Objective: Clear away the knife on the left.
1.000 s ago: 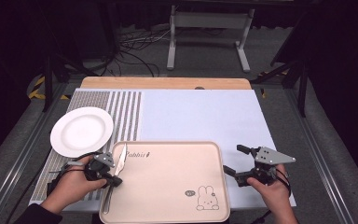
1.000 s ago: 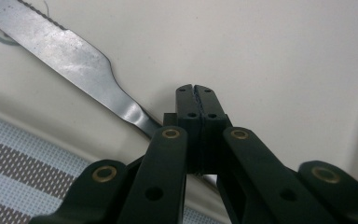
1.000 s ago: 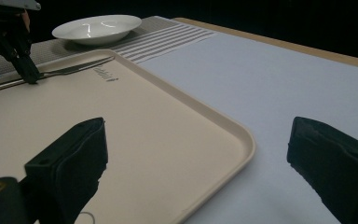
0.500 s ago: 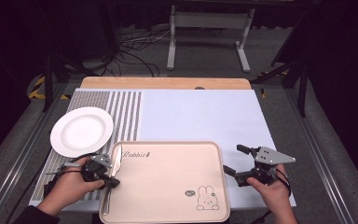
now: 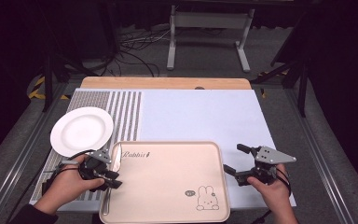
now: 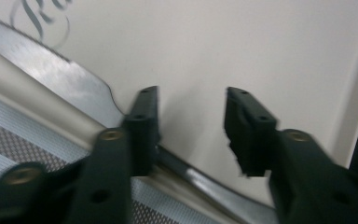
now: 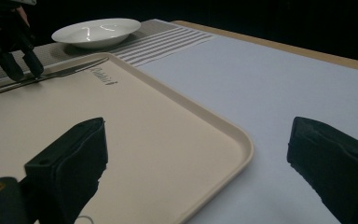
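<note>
One beige tray (image 5: 168,182) with rabbit print at near edge of surface (image 5: 200,116). One white plate (image 5: 81,130) on striped mat (image 5: 126,116), beyond tray's left corner. One knife (image 5: 115,158) along tray's left rim. Two claws: left claw (image 5: 114,179) apart, straddling knife handle; right claw (image 5: 235,161) wide apart, just right of tray.

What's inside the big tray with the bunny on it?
A silver knife lies along the tray's left edge, with the left gripper open over its handle. The handle's near part is hidden by that gripper. The rest is bare.
</note>
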`<act>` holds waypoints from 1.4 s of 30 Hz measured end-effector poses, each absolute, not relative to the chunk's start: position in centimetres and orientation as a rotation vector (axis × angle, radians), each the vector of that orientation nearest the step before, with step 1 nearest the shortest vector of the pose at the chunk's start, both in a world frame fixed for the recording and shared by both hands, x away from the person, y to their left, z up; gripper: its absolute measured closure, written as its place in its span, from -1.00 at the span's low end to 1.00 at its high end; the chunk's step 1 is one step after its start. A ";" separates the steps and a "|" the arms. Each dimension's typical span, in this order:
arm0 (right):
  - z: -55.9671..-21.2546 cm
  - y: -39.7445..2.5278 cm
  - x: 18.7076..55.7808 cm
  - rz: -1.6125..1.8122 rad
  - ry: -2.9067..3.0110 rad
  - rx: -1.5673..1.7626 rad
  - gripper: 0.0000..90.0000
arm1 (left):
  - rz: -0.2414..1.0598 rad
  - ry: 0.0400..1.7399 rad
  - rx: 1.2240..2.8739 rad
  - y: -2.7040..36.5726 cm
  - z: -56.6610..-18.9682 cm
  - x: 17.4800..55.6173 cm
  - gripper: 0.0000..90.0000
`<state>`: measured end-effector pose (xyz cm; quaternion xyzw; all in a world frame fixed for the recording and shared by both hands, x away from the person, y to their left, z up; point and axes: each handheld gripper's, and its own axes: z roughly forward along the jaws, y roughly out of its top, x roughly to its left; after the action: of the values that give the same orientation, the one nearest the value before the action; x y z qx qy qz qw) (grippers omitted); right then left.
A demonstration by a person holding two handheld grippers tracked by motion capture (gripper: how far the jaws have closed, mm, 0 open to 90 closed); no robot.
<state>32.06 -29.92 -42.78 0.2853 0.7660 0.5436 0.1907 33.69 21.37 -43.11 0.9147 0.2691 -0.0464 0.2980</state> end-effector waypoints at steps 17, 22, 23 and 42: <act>-42.9 -29.8 32.1 1.519 2.150 0.801 -0.89 | 0.166 0.600 2.254 22.7 -40.6 33.1 -0.76; -42.9 -29.8 32.1 1.521 2.154 0.795 -0.90 | 0.211 0.563 2.193 23.3 -40.3 32.9 -0.78; -42.9 -29.8 32.0 1.522 2.152 0.796 -0.90 | 0.219 0.561 2.180 23.4 -40.2 32.8 -0.78; -43.1 -29.8 32.1 1.526 2.144 0.794 -0.91 | 0.324 0.543 1.912 27.7 -42.6 32.0 -0.84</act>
<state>32.05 -29.83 -43.10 0.2833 0.7649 0.5446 0.1950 32.01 27.74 -42.57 0.8023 0.2280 0.1361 0.5346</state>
